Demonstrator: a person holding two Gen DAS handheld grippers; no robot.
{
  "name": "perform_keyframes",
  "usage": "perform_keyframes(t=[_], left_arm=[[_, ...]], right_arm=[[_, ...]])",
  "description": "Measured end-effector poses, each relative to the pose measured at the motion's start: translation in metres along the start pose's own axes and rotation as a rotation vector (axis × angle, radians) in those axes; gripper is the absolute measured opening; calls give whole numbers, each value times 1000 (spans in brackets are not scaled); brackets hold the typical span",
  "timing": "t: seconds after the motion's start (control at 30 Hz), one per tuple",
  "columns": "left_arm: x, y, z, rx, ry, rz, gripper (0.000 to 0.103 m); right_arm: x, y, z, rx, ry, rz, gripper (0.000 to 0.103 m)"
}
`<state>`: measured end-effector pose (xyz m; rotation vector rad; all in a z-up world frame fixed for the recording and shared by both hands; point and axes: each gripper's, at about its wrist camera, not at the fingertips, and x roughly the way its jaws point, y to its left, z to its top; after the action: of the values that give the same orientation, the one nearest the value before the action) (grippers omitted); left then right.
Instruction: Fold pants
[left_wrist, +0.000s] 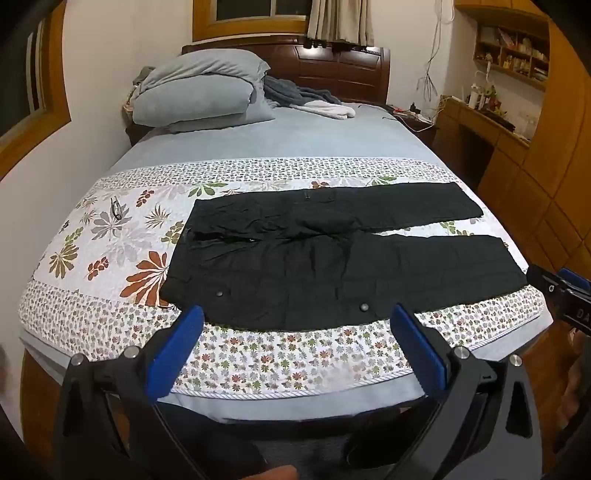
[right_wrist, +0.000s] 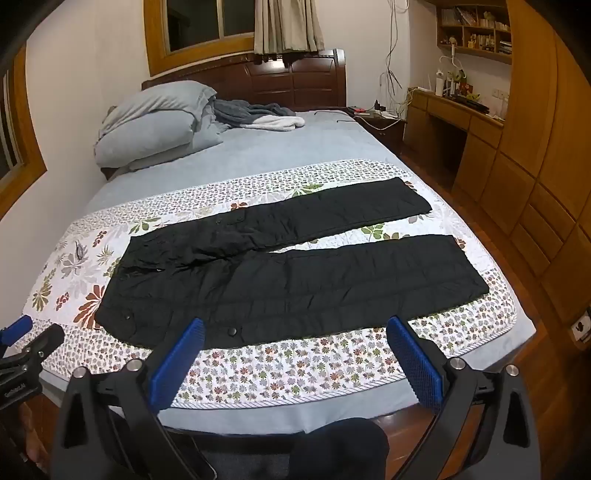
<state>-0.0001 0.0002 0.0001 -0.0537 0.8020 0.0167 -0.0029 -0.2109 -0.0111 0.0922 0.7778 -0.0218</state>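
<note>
Black pants lie spread flat across a floral quilt on the bed, waistband to the left, both legs running right with a gap between them. In the right wrist view the same pants fill the middle of the quilt. My left gripper hangs open above the near edge of the bed, just short of the pants' near hem, nothing between its blue pads. My right gripper is open too, above the same near edge, empty. Each gripper shows at the other view's side edge.
Folded grey bedding and pillows are piled by the dark wooden headboard. A nightstand with cables, a wooden desk and wardrobe doors stand right of the bed. A small dark item lies on the quilt's left part.
</note>
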Motion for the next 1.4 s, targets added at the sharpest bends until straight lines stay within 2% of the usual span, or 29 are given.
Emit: perform_keyframes(t=[0.27, 0.47, 0.57, 1.4], left_arm=[[-1, 4, -1, 2, 3, -7, 101], [9, 20, -4, 4, 12, 1, 101], [5, 5, -2, 6, 13, 14, 101], [4, 1, -1, 6, 10, 19, 101]], right_arm=[[0, -1, -2, 1, 8, -2, 100], [3, -2, -1, 0, 15, -4, 100], [3, -3, -1, -2, 15, -5, 100], [5, -2, -4, -6, 20, -12, 100]])
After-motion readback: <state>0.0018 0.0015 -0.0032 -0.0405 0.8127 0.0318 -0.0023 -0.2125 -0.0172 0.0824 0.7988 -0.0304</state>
